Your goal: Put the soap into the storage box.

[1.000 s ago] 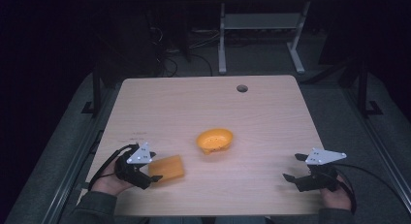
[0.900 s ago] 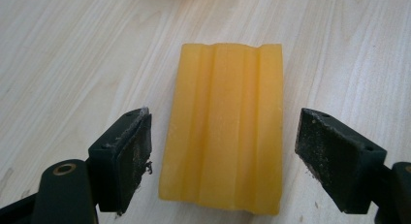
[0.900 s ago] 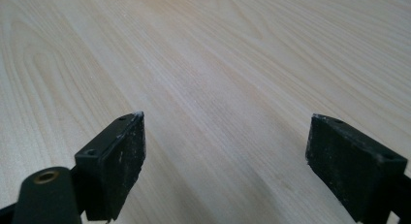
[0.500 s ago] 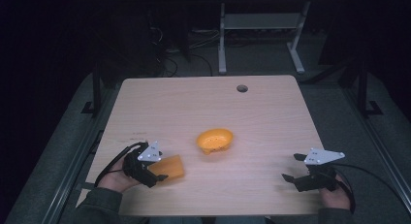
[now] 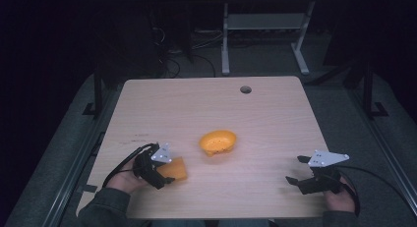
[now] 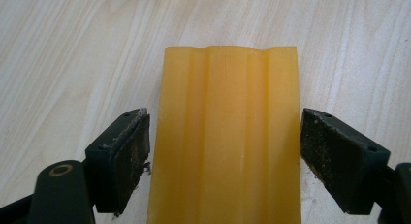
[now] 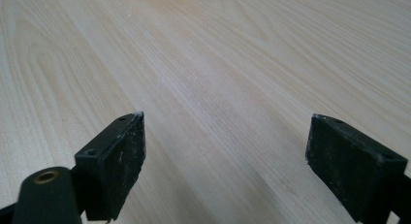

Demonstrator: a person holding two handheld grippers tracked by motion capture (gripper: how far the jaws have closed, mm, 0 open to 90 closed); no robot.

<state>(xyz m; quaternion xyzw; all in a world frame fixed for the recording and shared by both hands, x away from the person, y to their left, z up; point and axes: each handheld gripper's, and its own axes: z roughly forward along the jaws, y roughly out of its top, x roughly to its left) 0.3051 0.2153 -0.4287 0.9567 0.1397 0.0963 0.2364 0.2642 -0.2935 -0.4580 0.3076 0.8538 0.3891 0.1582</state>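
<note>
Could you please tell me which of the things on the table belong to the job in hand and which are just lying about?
In the job:
- orange block, between the open jaws of the left hand-held gripper

Lying about:
- orange bowl, mid-table
- right hand-held gripper, open over bare table

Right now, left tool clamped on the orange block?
No: in the left gripper view the left tool straddles the orange block, with gaps between it and both jaws.

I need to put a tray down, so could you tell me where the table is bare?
The far half, beyond the orange bowl up to the cable hole, is bare, as is the stretch between bowl and right gripper. The near-left, around the orange block, is crowded.
</note>
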